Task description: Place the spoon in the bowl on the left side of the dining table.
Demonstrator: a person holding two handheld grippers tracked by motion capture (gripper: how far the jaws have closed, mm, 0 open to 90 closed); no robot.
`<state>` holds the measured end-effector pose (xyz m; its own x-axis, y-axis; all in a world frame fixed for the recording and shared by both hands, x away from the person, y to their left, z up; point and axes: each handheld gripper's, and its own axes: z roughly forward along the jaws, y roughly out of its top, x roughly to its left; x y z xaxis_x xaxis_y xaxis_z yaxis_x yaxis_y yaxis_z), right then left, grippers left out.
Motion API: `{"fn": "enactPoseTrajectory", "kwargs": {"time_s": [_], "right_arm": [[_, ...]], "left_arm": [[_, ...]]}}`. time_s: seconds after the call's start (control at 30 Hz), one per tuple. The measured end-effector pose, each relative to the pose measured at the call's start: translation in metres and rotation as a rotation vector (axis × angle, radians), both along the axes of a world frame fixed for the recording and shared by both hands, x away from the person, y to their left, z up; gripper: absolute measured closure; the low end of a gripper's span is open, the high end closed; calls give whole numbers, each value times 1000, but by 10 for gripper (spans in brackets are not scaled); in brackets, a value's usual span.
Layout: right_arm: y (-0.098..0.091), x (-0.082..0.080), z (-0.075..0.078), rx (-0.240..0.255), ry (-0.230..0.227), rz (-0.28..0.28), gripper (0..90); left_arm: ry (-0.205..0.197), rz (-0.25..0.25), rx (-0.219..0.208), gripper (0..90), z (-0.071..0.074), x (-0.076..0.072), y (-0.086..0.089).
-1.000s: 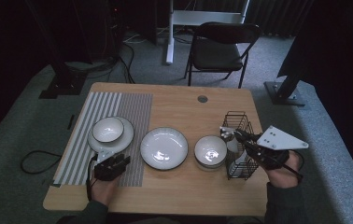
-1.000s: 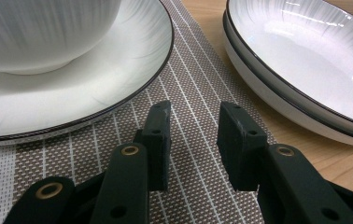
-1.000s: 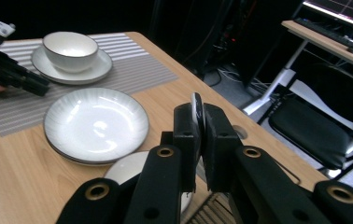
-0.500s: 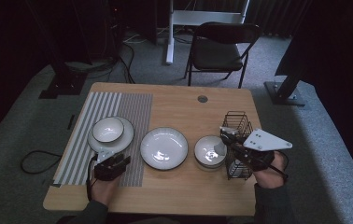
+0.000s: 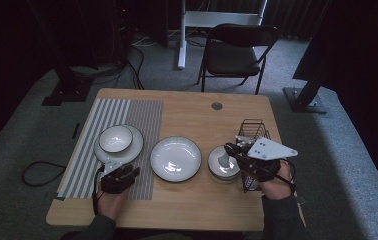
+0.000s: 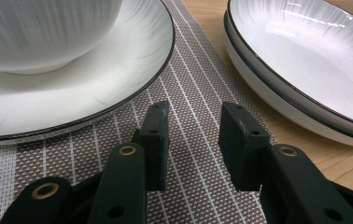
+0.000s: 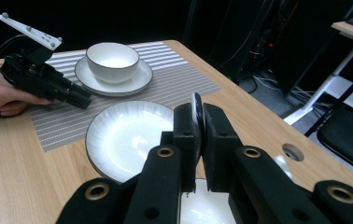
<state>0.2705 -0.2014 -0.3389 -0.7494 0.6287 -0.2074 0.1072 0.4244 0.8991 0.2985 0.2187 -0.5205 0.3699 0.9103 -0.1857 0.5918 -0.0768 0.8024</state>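
Note:
My right gripper is shut on a thin white piece, seemingly a spoon, which hangs over the small bowl. In the right gripper view the white piece stands edge-on between the pads of that gripper. My left gripper rests low on the striped placemat, open with nothing between its jaws. It points at the rim of the plate that carries a white bowl. The left gripper view shows the left gripper just short of that plate.
A wide deep plate lies mid-table between the two hands. A black wire rack stands right of the small bowl, beside my right hand. The table's far half has a round cable hole. A folding chair stands beyond the table.
My right gripper has moved left from the wire rack to above the small bowl, carrying the white piece. The left gripper has stayed in place.

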Motion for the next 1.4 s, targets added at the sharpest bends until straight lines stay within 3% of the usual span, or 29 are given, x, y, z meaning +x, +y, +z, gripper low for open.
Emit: {"fn": "enactPoseTrajectory", "kwargs": {"time_s": [0.97, 1.4], "right_arm": [[55, 16, -15, 47, 34, 96, 851], [83, 31, -20, 58, 54, 132, 851]], "left_arm": [[-8, -1, 4, 642, 0, -1, -1], [-10, -2, 9, 641, 0, -1, -1]]}}
